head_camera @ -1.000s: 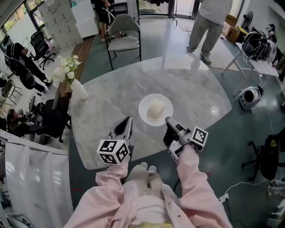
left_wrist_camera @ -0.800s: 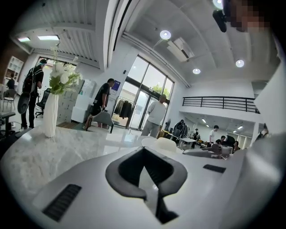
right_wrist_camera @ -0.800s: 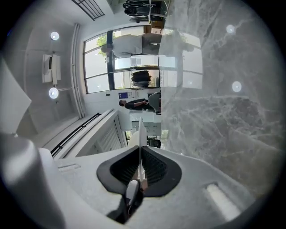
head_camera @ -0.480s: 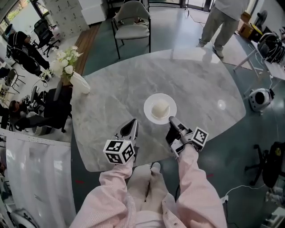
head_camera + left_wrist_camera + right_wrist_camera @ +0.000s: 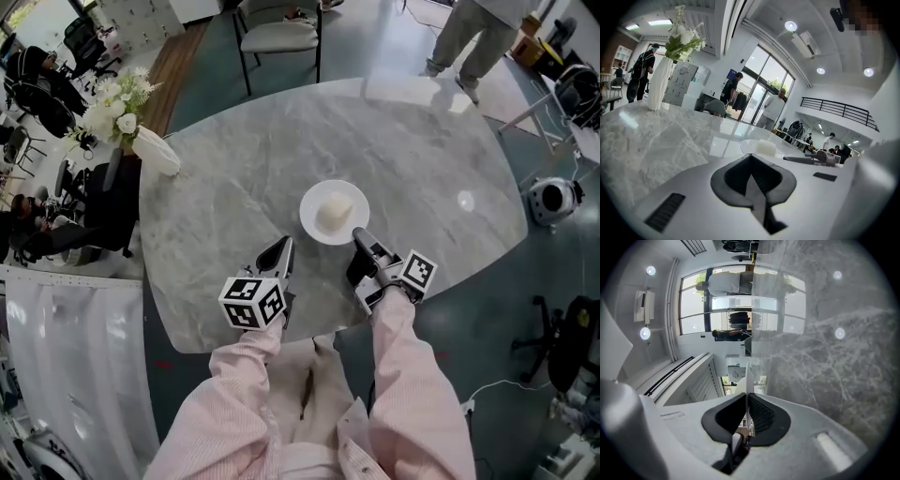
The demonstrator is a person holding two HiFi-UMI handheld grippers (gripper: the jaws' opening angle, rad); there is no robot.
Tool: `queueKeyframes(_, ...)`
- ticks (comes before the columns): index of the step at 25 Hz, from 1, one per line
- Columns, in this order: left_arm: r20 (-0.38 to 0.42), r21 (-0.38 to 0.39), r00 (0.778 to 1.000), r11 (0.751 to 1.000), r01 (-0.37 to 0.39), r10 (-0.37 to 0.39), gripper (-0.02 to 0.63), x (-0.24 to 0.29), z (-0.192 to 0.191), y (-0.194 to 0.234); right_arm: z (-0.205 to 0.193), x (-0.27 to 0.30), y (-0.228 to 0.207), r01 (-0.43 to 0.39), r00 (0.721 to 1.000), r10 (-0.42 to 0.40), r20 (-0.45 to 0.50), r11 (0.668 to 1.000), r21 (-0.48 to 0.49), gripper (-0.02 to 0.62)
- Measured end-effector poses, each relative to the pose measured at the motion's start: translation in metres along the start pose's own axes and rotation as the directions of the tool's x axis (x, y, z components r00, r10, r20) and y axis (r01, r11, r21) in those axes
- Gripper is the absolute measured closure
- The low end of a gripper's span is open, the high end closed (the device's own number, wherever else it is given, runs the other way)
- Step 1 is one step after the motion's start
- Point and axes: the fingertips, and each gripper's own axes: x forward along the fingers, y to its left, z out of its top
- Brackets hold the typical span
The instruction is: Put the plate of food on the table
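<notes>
A white plate with a pale lump of food rests on the middle of the grey marble table. My right gripper is shut on the plate's near rim. In the right gripper view the plate shows edge-on, pinched between the pads of the right gripper. My left gripper is shut and holds nothing, just left of the plate and low over the table. From the left gripper I see the plate and food ahead.
A white vase of flowers stands at the table's far left edge. A chair is behind the table, and a person stands at the far right. Seated people are at the left. A round white device lies on the floor to the right.
The head view has shifted, so the table sits higher and more fully in the frame. Both grippers and the plate keep the same relation to each other.
</notes>
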Motion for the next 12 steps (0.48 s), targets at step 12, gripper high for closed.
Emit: queueKeyframes(12,-0.035,-0.039,0.999,0.999,-0.012,0.011,0.607,0.005,-0.017,0.006,-0.002,0.0,-0.026,0.095,0.995,-0.095,0.001,0.995,-0.006,0.572)
